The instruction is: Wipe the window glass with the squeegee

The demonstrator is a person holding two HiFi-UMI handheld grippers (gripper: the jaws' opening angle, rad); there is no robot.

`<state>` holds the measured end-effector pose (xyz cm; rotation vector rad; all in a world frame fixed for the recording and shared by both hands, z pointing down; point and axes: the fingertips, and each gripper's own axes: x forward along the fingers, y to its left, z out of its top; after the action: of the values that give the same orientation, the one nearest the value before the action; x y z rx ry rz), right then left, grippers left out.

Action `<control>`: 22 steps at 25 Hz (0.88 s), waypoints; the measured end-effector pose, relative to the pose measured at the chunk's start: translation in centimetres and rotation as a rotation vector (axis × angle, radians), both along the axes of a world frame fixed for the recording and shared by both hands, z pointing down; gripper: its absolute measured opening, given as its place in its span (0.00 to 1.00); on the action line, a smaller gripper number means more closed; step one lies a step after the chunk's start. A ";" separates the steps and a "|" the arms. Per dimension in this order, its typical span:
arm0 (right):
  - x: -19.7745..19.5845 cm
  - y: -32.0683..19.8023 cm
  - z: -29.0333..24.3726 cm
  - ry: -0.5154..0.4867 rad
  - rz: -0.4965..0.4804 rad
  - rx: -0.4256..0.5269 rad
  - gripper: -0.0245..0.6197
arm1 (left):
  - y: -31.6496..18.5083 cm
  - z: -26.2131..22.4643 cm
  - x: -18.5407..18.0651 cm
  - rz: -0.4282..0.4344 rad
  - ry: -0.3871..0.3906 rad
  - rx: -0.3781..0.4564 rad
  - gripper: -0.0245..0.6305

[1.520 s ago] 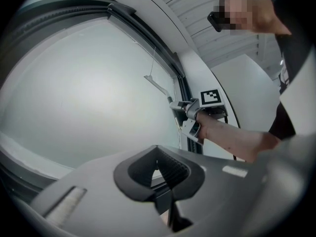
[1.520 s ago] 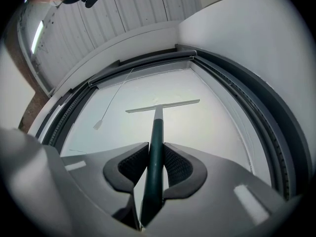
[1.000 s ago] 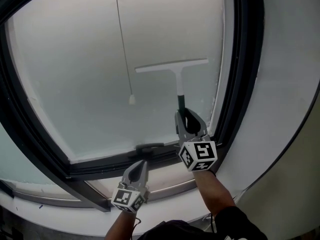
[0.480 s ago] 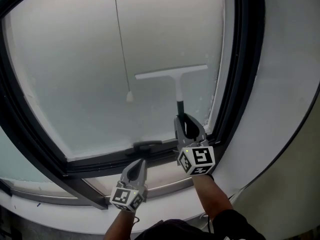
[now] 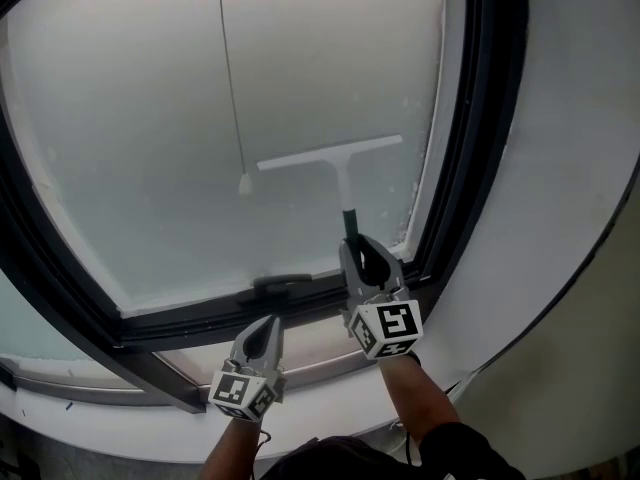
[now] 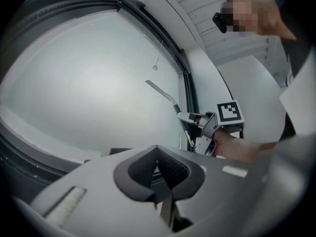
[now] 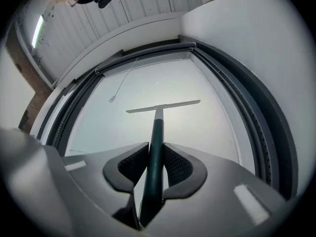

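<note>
The right gripper (image 5: 358, 253) (image 7: 157, 154) is clamped on the dark green handle of the squeegee (image 5: 341, 183) (image 7: 158, 113), the shaft running up between its ribbed pads. The handle turns white higher up and ends in a long pale blade lying flat against the frosted glass (image 5: 150, 118), tilted slightly with its right end higher, in the lower right part of the pane near the dark frame (image 5: 480, 118). A thin cord (image 5: 245, 183) with a small end weight hangs just left of the blade. The left gripper (image 5: 262, 330) (image 6: 160, 169) has its jaws together with nothing between them; it hangs low over the pale sill (image 5: 320, 343), below the bottom frame, apart from the squeegee. A dark latch (image 5: 280, 283) sits on the bottom frame between the two grippers.
</note>
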<state>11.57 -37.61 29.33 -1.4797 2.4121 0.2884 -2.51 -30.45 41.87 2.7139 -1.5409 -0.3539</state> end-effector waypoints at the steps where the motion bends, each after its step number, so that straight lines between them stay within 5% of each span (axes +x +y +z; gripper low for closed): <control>1: 0.1 0.1 0.1 0.001 0.000 -0.001 0.19 | 0.0 0.1 0.1 0.002 0.001 -0.004 0.04; 15: 0.0 0.9 2.4 -0.009 0.002 -0.045 0.19 | 0.3 0.4 0.6 0.003 0.010 -0.010 0.04; 22: 0.0 1.1 4.1 -0.013 0.006 -0.075 0.19 | 0.7 0.4 0.7 0.006 -0.044 0.018 0.04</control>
<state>11.60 -36.53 33.44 -1.5161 2.4333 0.1918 -1.79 -29.79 42.30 2.7579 -1.5474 -0.3115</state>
